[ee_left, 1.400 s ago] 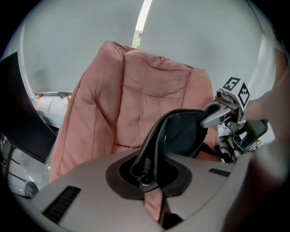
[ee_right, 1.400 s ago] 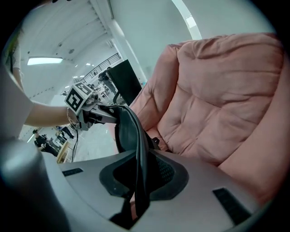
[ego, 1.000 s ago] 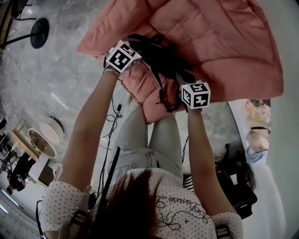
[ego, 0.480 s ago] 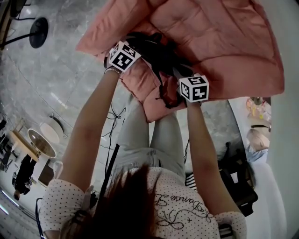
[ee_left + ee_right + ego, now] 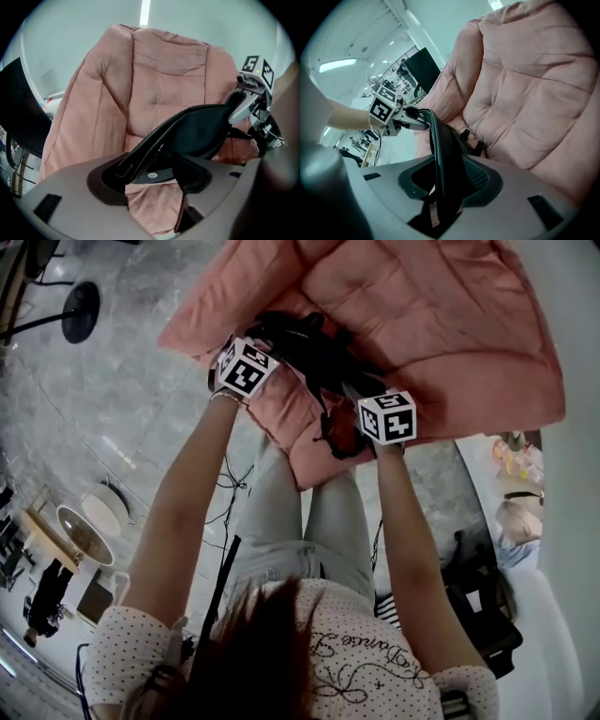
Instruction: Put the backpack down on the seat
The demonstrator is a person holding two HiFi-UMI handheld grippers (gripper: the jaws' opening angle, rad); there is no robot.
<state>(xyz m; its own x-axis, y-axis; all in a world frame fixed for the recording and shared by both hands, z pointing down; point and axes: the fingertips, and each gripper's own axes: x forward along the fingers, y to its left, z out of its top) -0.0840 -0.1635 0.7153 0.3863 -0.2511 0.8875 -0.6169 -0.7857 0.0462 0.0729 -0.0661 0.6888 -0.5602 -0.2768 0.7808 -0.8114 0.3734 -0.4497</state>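
The backpack [image 5: 314, 357] lies on the seat [image 5: 441, 324], on the near left part of its cushion, with the seat's back rising behind it on the far side. The person's legs [image 5: 300, 512] stand just near of the seat's front edge. The floor [image 5: 122, 399] extends left of the seat, with a stand [image 5: 80, 307] at far left and cables [image 5: 225, 486] beside the legs

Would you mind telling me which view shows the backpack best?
The head view: most of the black backpack shows, on the pink seat. The left gripper view shows only one strap; the right gripper view, likewise a strap.
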